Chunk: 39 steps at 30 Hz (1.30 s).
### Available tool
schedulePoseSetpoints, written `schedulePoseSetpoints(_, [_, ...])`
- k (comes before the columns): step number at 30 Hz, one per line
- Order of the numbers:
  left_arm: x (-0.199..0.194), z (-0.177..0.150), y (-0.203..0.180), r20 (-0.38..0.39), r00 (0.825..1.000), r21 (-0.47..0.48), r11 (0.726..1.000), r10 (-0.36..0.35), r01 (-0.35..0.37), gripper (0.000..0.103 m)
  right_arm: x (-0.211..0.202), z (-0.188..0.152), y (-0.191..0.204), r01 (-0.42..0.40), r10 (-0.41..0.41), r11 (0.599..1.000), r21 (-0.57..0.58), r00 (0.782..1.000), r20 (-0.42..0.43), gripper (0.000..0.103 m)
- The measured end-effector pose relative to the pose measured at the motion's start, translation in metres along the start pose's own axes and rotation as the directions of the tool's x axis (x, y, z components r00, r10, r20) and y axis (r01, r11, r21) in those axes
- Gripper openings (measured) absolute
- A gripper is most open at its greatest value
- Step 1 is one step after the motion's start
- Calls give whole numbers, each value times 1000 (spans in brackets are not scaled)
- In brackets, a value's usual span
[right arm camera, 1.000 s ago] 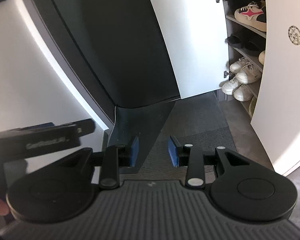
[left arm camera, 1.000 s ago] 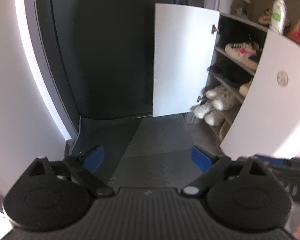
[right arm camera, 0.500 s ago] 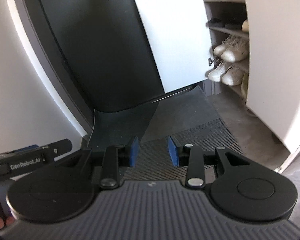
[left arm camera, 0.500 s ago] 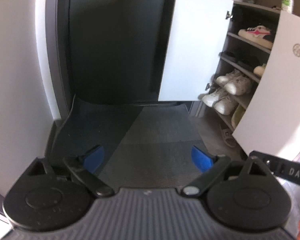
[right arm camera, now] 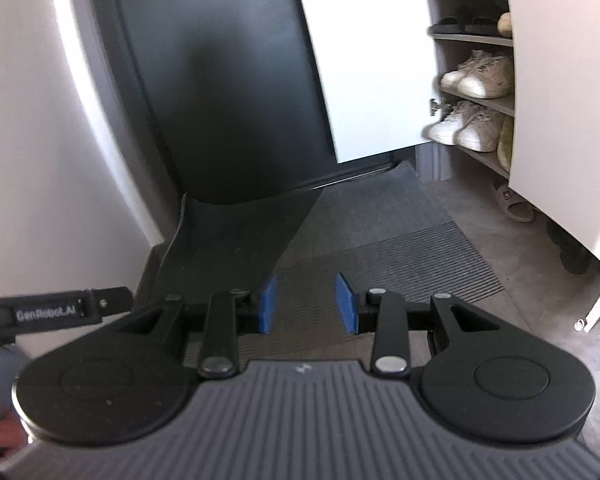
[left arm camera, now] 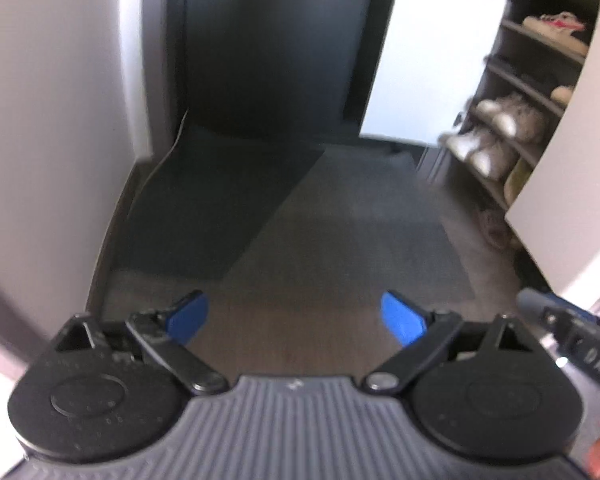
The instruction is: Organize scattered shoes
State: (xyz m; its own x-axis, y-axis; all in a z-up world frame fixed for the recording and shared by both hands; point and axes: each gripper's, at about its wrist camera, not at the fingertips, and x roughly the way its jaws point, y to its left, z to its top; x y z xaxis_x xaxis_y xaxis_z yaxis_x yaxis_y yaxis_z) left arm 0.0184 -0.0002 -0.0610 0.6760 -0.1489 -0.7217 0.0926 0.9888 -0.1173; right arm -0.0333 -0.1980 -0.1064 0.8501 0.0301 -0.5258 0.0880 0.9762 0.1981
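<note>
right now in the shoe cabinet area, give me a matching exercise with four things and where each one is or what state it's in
Things:
1. left gripper
2. right gripper
3. beige slipper
4. white sneakers

Place or state:
A. on a lower cabinet shelf
B. on the floor beside the open cabinet door
C. pads spread wide, holding nothing
D. pads a narrow gap apart, holding nothing

Pairs: 1-C, 2-D, 3-B, 4-A

Dark door [right arm camera: 228, 80], ribbed mat [right arm camera: 400, 264], white wall [left arm camera: 40, 120].
</note>
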Motion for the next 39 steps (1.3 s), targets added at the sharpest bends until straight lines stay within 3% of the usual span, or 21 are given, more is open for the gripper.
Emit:
schedulePoseSetpoints(3, [-22,-14,1,37,999,22,999,38,-39,103,-20,-14,13,-10,10,999,-36,1000,-15,37])
schedulePoseSetpoints(9, [-60,-32,1,110,988,57,992,108,-114,103,-58,-25,24,-12,13,999,-52,1000,17,36])
schedulePoseSetpoints(12, [-85,-36,-6,189,977,84,990,93,-110,103,-72,-27,29,-3,7,997,-78,999,51,36])
schedulePoseSetpoints(18, [-103,-45,-18,187,982,113,992,32,-54,103,-90,-32,28,2,2,997,-74,998,56,36])
schedulePoseSetpoints(19, [-106,-47,-18,191,981,109,993,32,-53,103,-94,-33,29,3,2,996,-85,998,61,40])
schedulePoseSetpoints(21, [-107,-48,-19,190,981,113,992,29,-51,103,-97,-34,29,1,5,996,-88,998,67,62])
schedulePoseSetpoints(24, [-100,-47,-20,167,986,113,993,13,-32,103,-103,-35,26,-10,17,997,-76,996,87,84])
schedulePoseSetpoints(30, [-89,-44,-17,141,989,89,995,39,-52,103,-109,-33,18,-12,17,999,-51,995,100,88])
schedulePoseSetpoints(39, [-92,-46,-17,179,982,87,993,61,-78,103,-113,-33,18,-14,20,998,-58,993,119,88])
